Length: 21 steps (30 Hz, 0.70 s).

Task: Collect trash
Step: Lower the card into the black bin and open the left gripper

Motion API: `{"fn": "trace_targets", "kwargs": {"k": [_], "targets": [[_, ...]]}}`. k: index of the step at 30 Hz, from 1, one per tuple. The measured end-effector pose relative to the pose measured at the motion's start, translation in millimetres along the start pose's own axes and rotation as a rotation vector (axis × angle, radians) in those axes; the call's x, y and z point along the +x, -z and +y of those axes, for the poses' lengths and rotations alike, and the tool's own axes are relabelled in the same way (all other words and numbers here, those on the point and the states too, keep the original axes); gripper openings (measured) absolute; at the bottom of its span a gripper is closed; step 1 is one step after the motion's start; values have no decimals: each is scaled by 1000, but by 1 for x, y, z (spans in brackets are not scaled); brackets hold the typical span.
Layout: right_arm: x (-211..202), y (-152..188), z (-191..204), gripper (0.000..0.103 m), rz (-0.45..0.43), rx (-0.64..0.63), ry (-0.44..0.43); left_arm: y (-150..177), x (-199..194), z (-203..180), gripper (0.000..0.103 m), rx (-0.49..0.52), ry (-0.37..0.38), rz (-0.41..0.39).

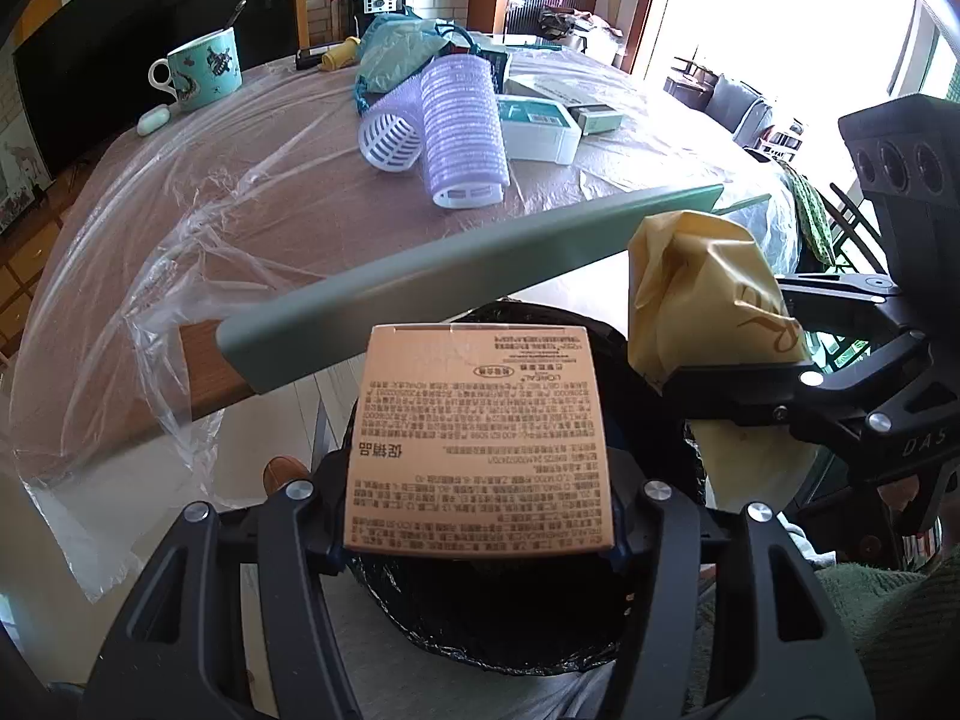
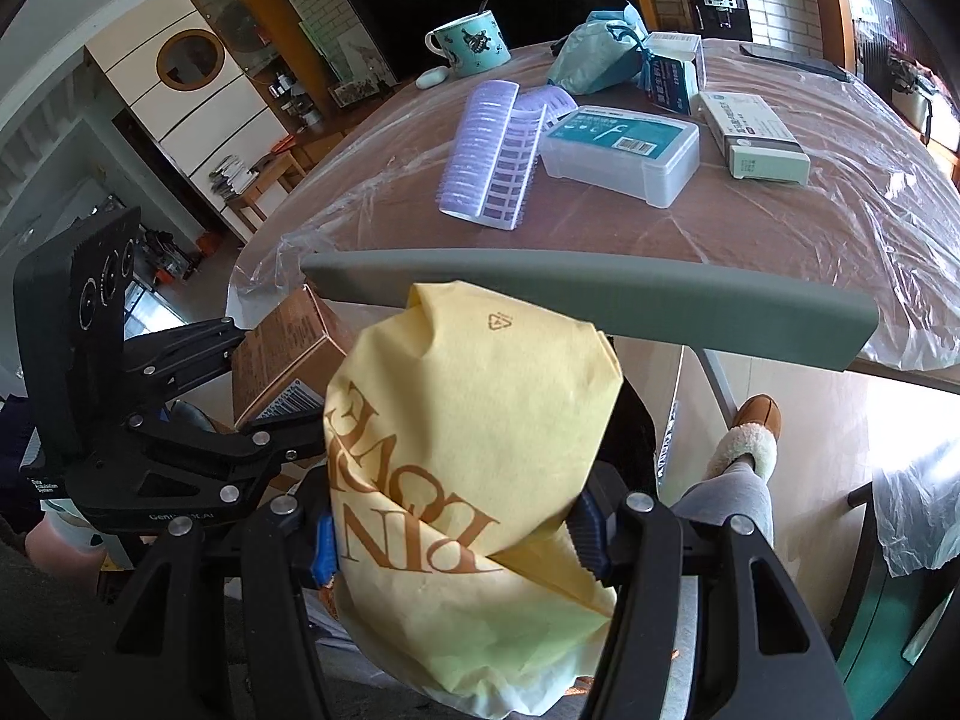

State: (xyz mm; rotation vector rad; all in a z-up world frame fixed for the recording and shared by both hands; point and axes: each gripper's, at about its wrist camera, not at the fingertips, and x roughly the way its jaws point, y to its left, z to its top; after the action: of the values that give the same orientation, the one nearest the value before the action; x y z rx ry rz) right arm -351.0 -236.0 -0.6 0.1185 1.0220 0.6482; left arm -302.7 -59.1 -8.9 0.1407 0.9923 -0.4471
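Observation:
My left gripper (image 1: 480, 546) is shut on a tan cardboard box (image 1: 477, 438) printed with small text, held over the black-lined trash bin (image 1: 540, 630) below the table edge. My right gripper (image 2: 462, 534) is shut on a crumpled yellow paper bag (image 2: 474, 450) with brown lettering. The bag also shows in the left wrist view (image 1: 702, 294), to the right of the box. The box also shows in the right wrist view (image 2: 282, 354), at the left, in the other gripper. A grey-green bar (image 1: 456, 264) crosses just beyond both held items.
The round table (image 1: 270, 210) is covered in clear plastic film. On it are purple hair rollers (image 1: 456, 120), a teal mug (image 1: 201, 69), a white plastic case (image 2: 624, 150), small boxes (image 2: 756, 132) and a blue pouch (image 2: 594, 54). A slippered foot (image 2: 750, 432) is on the floor.

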Motion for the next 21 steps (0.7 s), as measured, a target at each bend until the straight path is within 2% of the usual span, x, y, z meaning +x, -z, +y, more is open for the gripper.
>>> {"fn": "trace_targets", "kwargs": {"k": [21], "targets": [[13, 3, -4, 58, 27, 18, 8, 8, 22, -1, 59, 25, -11, 51]]}}
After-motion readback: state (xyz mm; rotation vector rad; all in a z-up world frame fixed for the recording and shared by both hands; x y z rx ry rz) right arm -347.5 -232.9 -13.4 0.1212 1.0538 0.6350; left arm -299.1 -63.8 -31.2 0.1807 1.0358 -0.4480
